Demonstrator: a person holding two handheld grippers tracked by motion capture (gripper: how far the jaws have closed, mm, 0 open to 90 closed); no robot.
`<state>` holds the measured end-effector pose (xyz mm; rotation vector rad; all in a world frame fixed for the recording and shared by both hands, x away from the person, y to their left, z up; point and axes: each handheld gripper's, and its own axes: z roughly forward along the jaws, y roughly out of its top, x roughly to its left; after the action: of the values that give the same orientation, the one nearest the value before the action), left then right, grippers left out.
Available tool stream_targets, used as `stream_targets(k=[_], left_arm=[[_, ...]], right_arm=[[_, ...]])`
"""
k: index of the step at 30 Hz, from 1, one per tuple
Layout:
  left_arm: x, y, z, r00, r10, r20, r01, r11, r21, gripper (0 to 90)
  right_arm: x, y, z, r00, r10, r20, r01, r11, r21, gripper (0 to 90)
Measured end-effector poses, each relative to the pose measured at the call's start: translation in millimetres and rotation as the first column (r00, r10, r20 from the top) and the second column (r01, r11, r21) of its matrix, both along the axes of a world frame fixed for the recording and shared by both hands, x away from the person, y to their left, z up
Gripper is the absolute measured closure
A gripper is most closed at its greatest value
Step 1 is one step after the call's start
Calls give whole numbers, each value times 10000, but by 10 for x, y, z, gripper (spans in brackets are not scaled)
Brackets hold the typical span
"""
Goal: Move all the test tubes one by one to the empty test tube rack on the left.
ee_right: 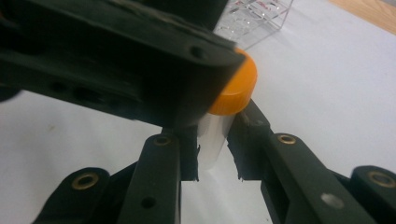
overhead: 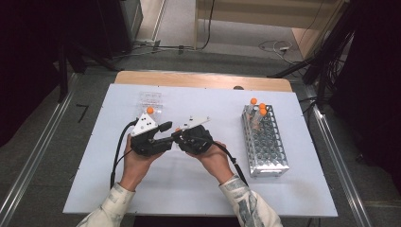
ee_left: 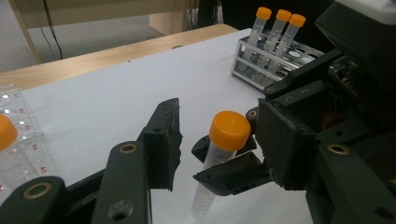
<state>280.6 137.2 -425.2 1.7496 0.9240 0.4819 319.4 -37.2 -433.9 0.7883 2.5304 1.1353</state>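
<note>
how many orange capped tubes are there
5: three stand in the metal rack at its far end, one sits in the clear rack, and one is held in the right claw. Others may be hidden.

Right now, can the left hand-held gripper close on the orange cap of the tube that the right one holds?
Probably yes: the orange cap sits between the left hand-held gripper jaws, nothing blocking; the right hand-held gripper grips lower.

Orange-capped tubes: five (ee_left: 222, 154). Racks: two, metal (overhead: 266, 142), clear (overhead: 152, 100).

Tube (ee_left: 208, 184) clear plastic, matt orange cap (ee_left: 229, 129); rack (overhead: 265, 142) seemingly shiny metal.
</note>
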Motion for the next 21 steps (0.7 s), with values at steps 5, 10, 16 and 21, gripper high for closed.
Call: stream_targets(k=[5, 10, 16, 21], left_arm=[[2, -14, -15, 9999, -119, -1, 119, 9997, 190, 570], [-5, -25, -20, 9999, -142, 71, 140, 9994, 324, 637], [-7, -25, -19, 9998, -204, 91, 201, 9992, 337, 689], [-7, -18, -15, 9997, -230, 119, 225, 9991, 366, 700]], right_arm=[[-9, 35, 4, 9999, 94, 45, -94, 10000, 2, 716], [-18, 46, 23, 9999, 121, 52, -121, 9999, 42, 716], [-20, 50, 28, 10000, 90, -11, -90, 9999, 54, 716], [-19, 49, 29, 9999, 107, -47, -107, 9999, 83, 714]])
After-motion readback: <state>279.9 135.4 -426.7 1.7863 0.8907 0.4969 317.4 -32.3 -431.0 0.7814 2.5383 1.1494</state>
